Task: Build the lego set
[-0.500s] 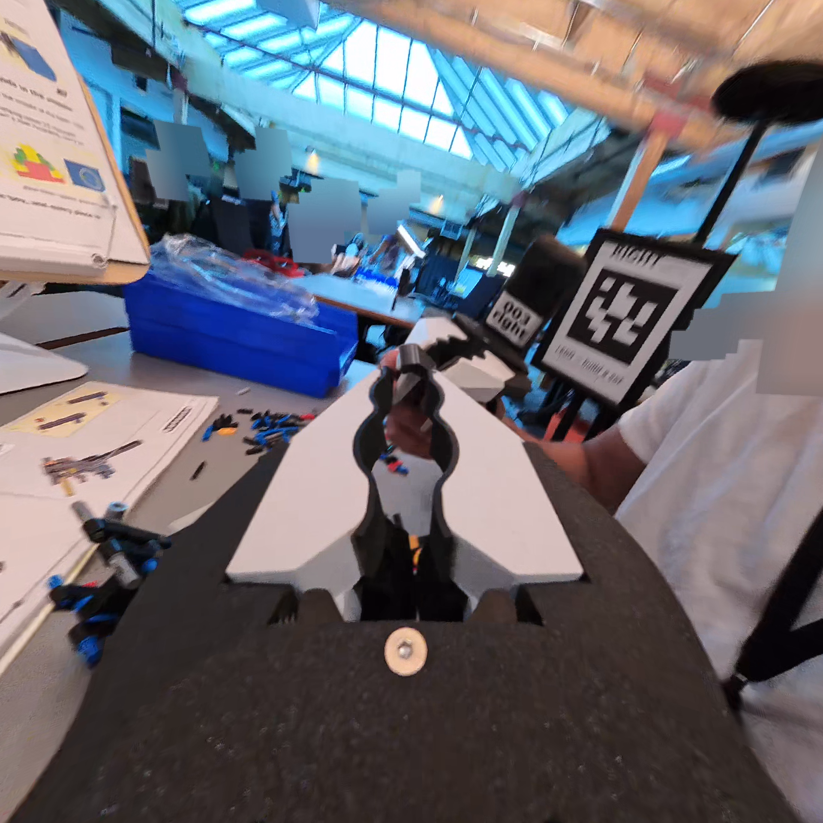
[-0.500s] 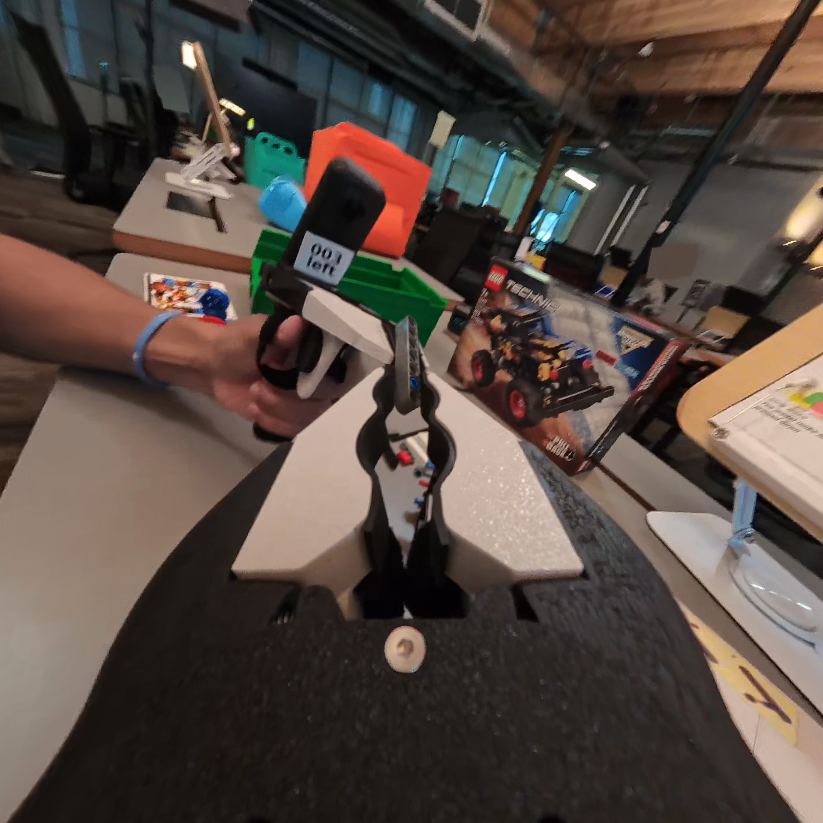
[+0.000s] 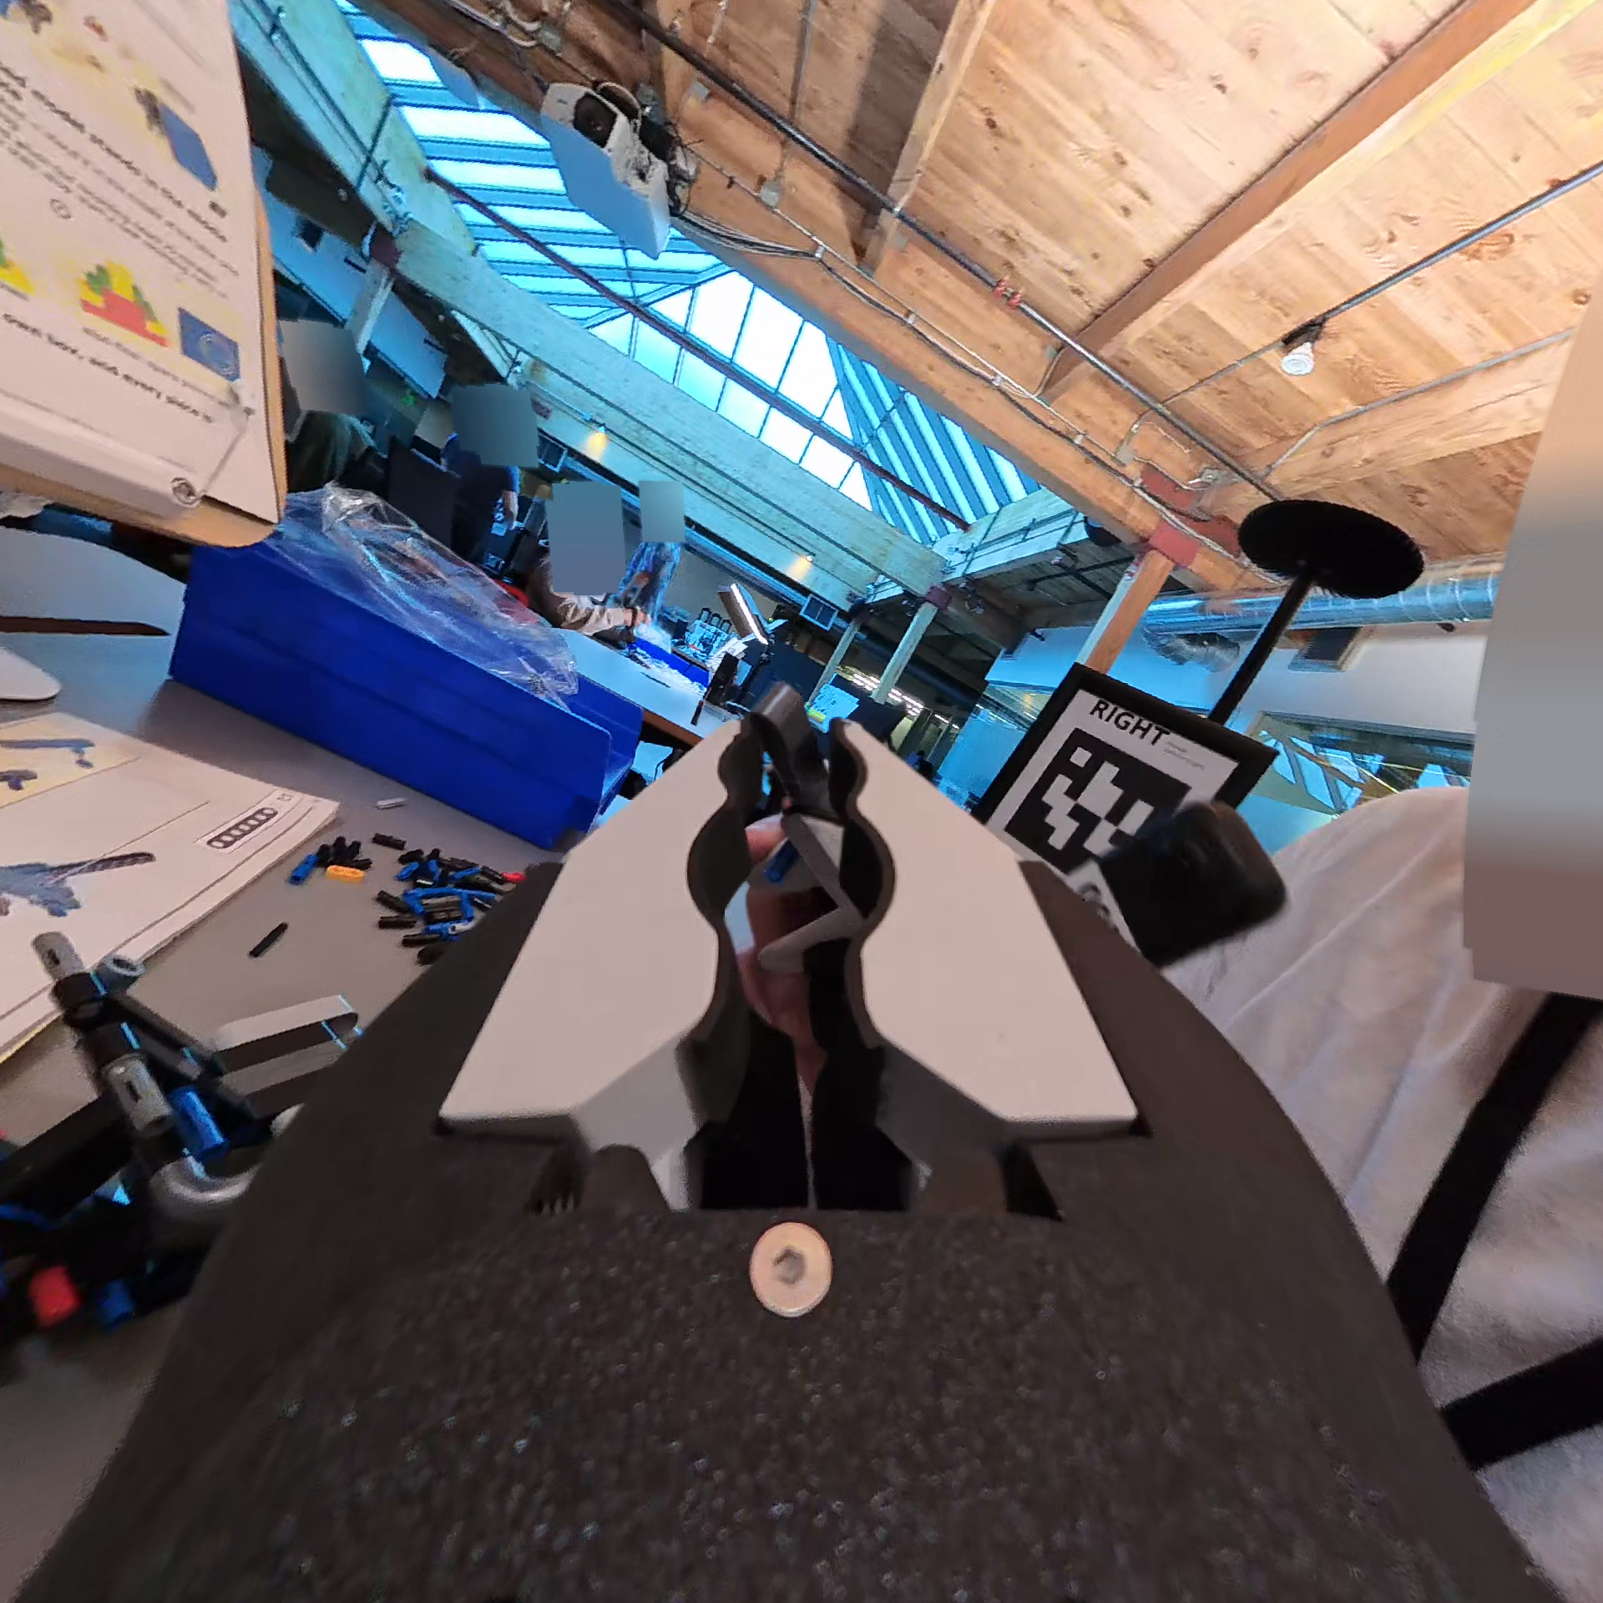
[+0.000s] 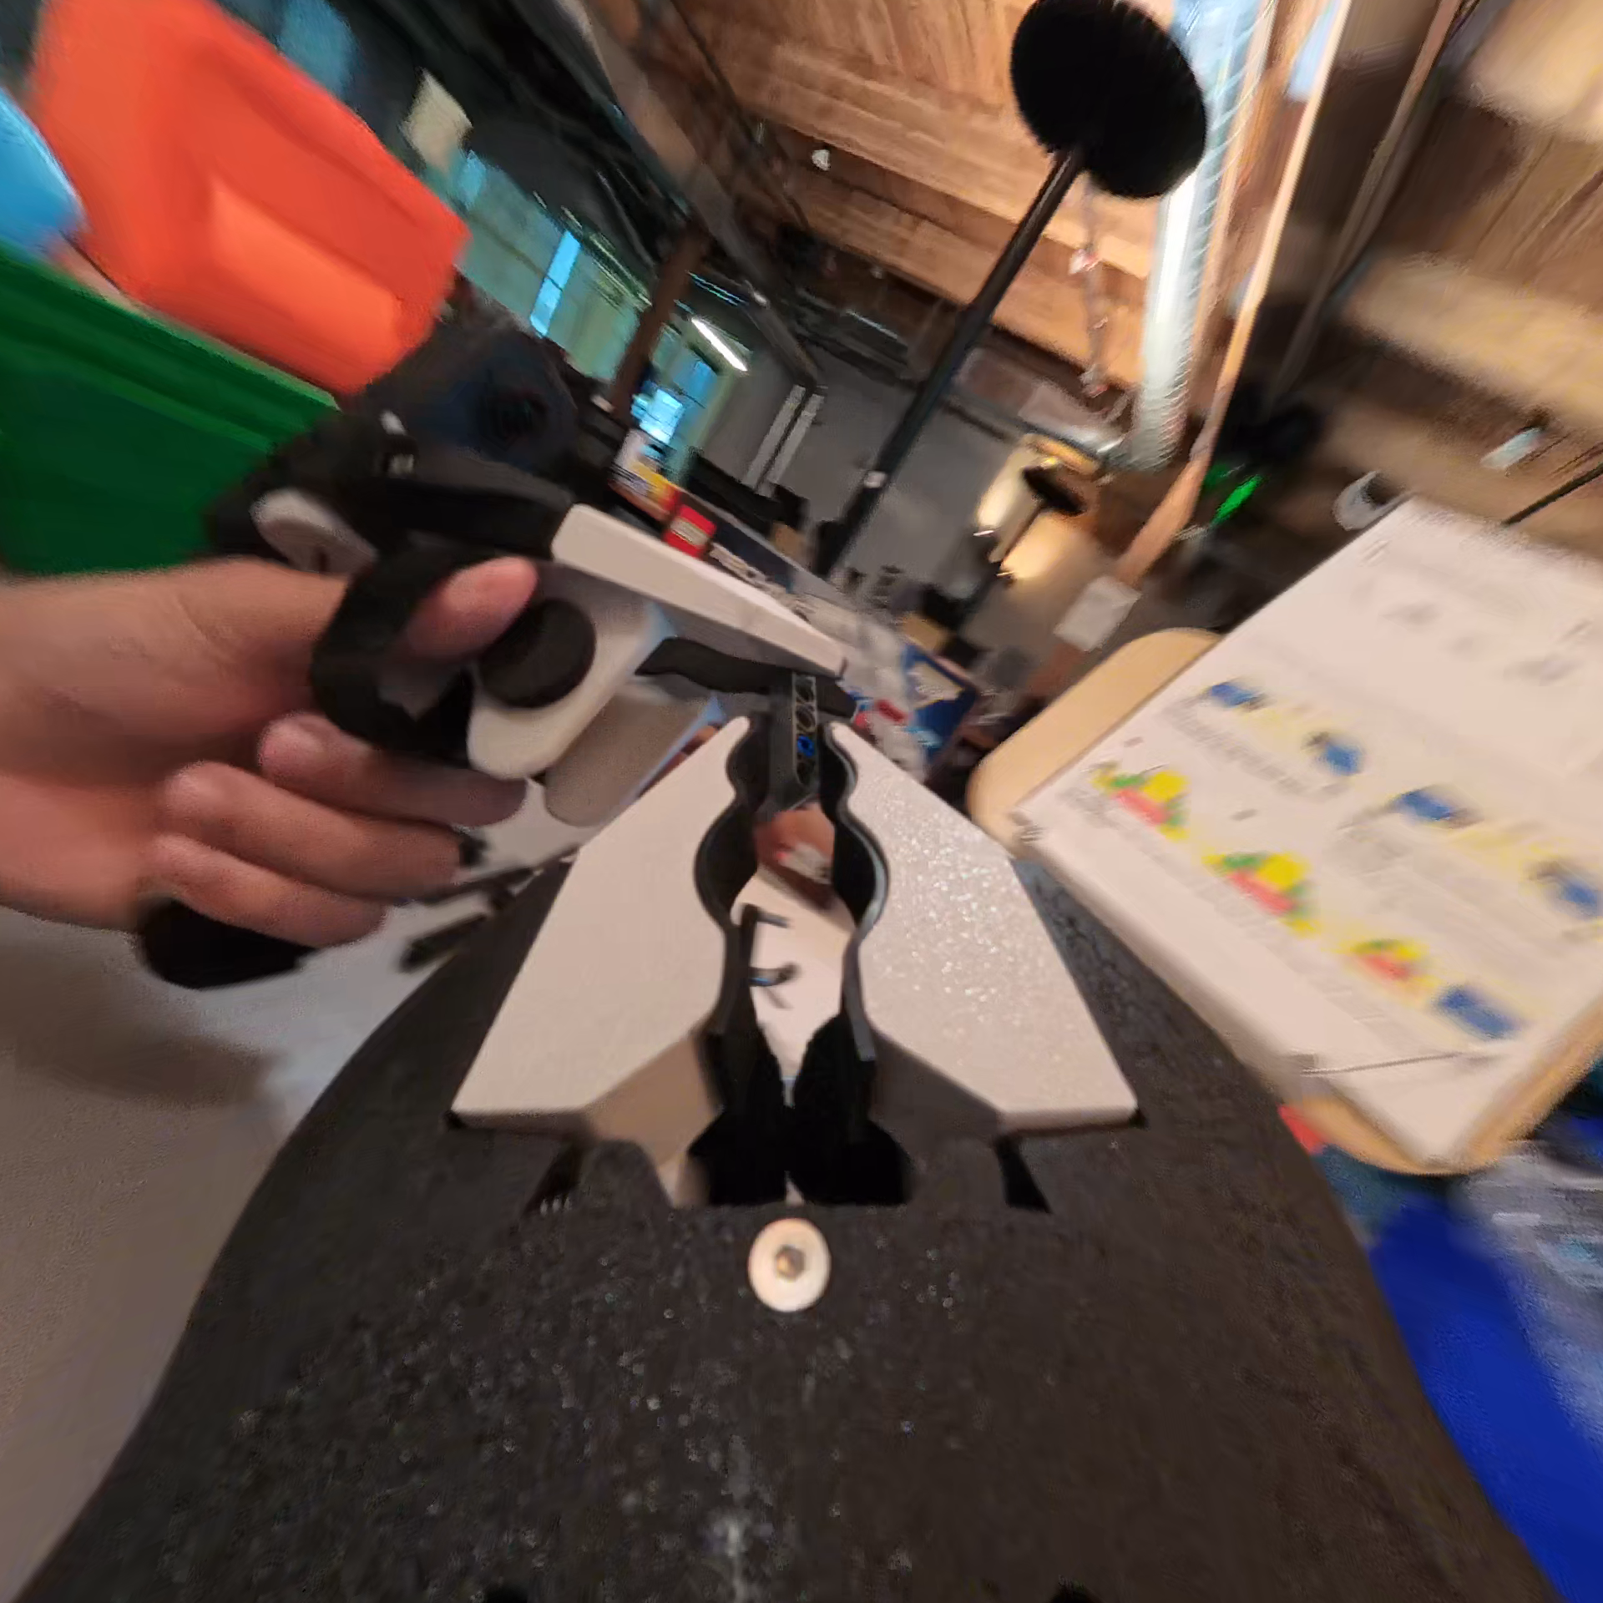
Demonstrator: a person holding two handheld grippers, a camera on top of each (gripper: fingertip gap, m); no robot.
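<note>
While both grippers were raised above the table, the right gripper stood nearly closed, clamping a black lego beam at its tips. The left gripper, jaws narrowly parted, gripped the beam's far end. Loose pins lay left.

Grey table: blue bin, instruction sheets, loose pins, part-built assembly.

Ahead-left of left gripper: loose pins, bin behind them; booklet farther left.
</note>
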